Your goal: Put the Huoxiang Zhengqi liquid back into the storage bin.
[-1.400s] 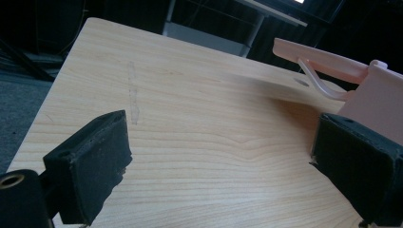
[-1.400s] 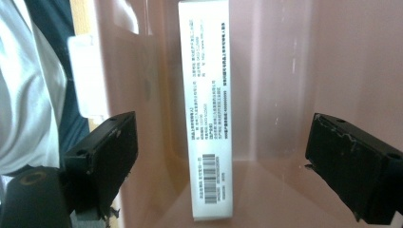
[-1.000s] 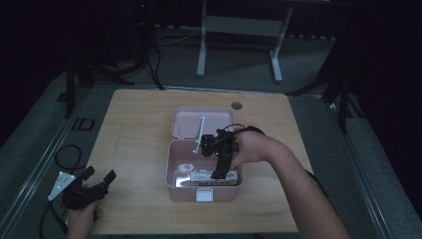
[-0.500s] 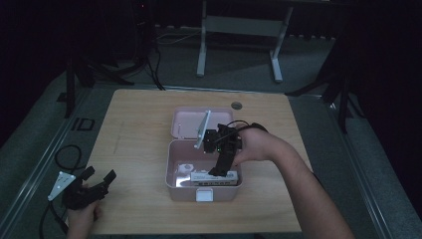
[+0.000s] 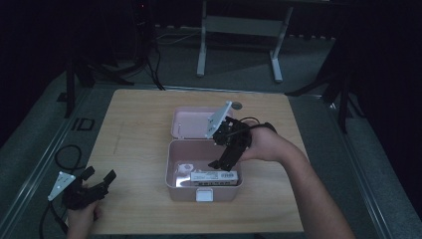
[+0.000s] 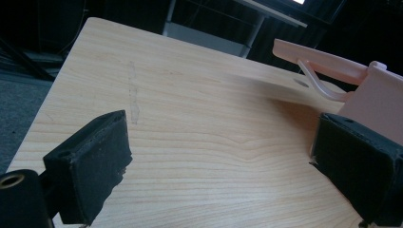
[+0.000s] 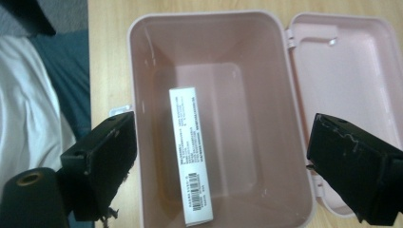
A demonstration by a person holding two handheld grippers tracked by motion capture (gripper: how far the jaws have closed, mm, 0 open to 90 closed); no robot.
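An open pink box (image 5: 169, 167) sits mid-table with its lid (image 5: 191, 122) laid flat behind it. A long white carton (image 5: 214, 177) lies inside, along the near wall. My right gripper (image 5: 226, 162) hovers over the box's right half, jaws wide open and empty. In the right gripper view, the carton (image 7: 190, 152) lies on the box floor (image 7: 266, 95) between the spread jaws of the right gripper (image 7: 228, 142). My left gripper (image 5: 99, 174) rests open at the table's near-left corner. In the left gripper view, its open jaws (image 6: 223, 147) frame bare wood, with the box (image 6: 375, 99) at right.
A small dark round hole (image 5: 235, 105) marks the tabletop behind the lid. The left gripper's cable (image 5: 62, 154) loops off the left edge. A white metal stand (image 5: 239, 25) is on the floor beyond the table. Bare wood spans the table's left half (image 5: 129, 144).
My right gripper has lifted up out of the box and tilted back, leaving the white carton lying inside. The left gripper has stayed put.
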